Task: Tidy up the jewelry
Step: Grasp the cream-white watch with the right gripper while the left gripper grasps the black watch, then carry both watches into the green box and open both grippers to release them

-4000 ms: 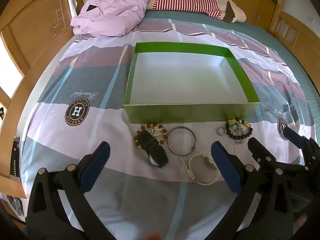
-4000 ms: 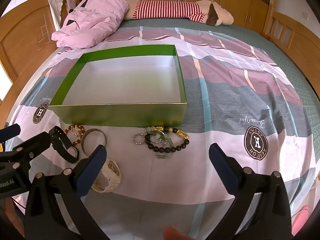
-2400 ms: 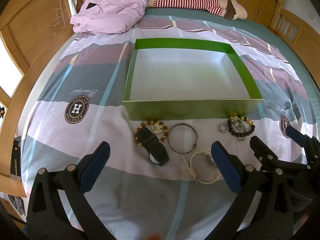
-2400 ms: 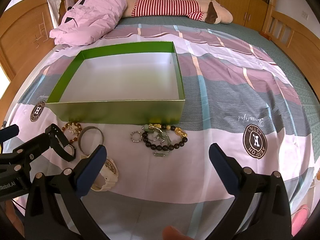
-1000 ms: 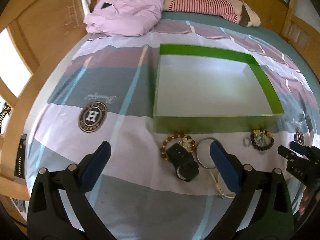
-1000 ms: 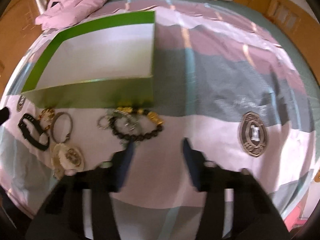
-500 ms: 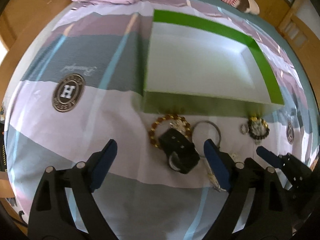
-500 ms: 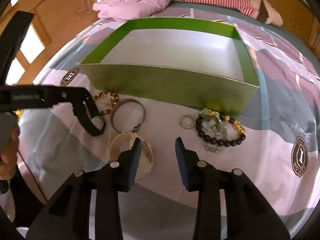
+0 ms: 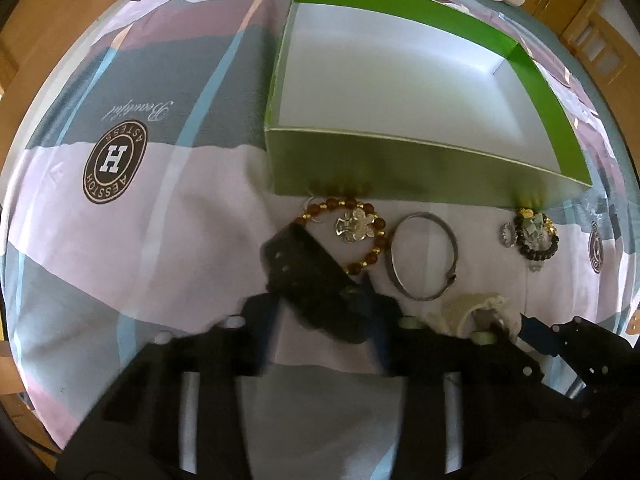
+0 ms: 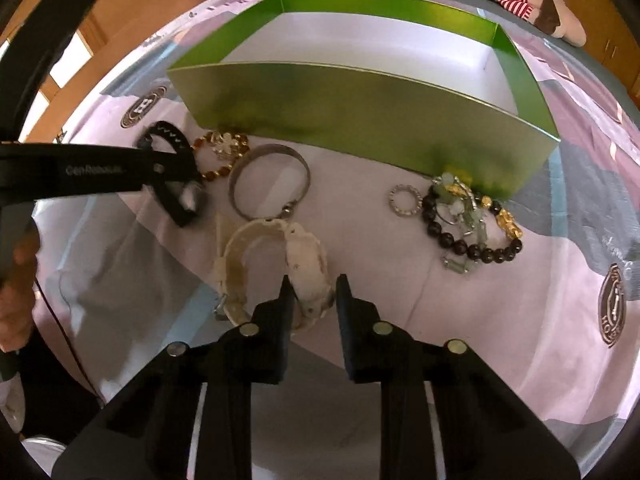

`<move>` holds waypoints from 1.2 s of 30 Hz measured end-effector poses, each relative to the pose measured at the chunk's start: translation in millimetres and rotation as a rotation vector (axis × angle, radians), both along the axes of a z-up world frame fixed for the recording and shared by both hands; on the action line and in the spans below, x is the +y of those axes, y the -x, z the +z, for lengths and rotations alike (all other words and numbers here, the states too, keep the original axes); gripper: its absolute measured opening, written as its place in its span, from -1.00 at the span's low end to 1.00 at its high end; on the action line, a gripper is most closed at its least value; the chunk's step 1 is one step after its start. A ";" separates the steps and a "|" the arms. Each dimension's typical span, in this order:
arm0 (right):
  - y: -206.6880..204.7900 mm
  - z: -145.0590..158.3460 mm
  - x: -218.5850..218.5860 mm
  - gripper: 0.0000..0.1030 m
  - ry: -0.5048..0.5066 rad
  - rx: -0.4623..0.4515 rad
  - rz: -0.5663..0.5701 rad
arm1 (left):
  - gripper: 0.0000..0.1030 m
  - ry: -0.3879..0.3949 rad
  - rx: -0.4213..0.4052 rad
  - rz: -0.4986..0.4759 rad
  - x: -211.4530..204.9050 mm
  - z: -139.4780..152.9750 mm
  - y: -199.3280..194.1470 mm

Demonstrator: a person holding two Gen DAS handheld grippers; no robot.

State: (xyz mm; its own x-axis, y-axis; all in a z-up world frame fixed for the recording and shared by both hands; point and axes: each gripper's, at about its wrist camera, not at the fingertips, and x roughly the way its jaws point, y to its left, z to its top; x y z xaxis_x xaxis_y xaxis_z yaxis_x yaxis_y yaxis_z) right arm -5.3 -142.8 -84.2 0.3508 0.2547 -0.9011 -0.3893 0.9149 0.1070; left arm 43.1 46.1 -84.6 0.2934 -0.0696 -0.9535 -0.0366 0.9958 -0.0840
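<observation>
1. Both my grippers have dropped from a wide-open hover to the bedspread (image 9: 168,216) and narrowed. A second ago the left one was still spread well apart above the row of jewelry; now my left gripper (image 9: 320,312) has its fingers drawn in on either side of the black watch (image 9: 308,276).
2. The left view is blurred at the tips, so I cannot tell whether the pads are already pressing the watch or only bracketing it.
3. My right gripper (image 10: 311,292) has closed to a narrow gap around the case of the cream watch (image 10: 304,260), and the pads look to be on it or very nearly so. The watch lies flat on the bedspread, not lifted.
4. Ahead of both grippers the green box (image 10: 360,108) holds nothing, so no piece is sorted yet.
5. Between the watches and the box wall lie the amber bead bracelet (image 9: 352,232) and the silver bangle (image 10: 270,184). Off to my right are the small ring (image 10: 405,199) and the dark bead bracelet (image 10: 472,224).
6. I judge this to be the first pickup, two watches at once; each then goes forward over the near wall.
</observation>
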 end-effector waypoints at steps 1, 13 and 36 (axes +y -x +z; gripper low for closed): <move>-1.4 0.4 -0.4 -0.60 0.011 -0.003 -0.005 | -0.52 -0.002 0.000 0.003 1.8 1.0 0.2; -20.7 1.1 -21.7 -0.18 0.038 0.011 -0.086 | 0.02 -0.018 -0.040 0.002 7.4 13.5 -2.3; -17.1 7.5 -30.5 -0.57 0.038 -0.051 -0.095 | -0.59 -0.089 -0.100 -0.044 -0.8 23.1 4.5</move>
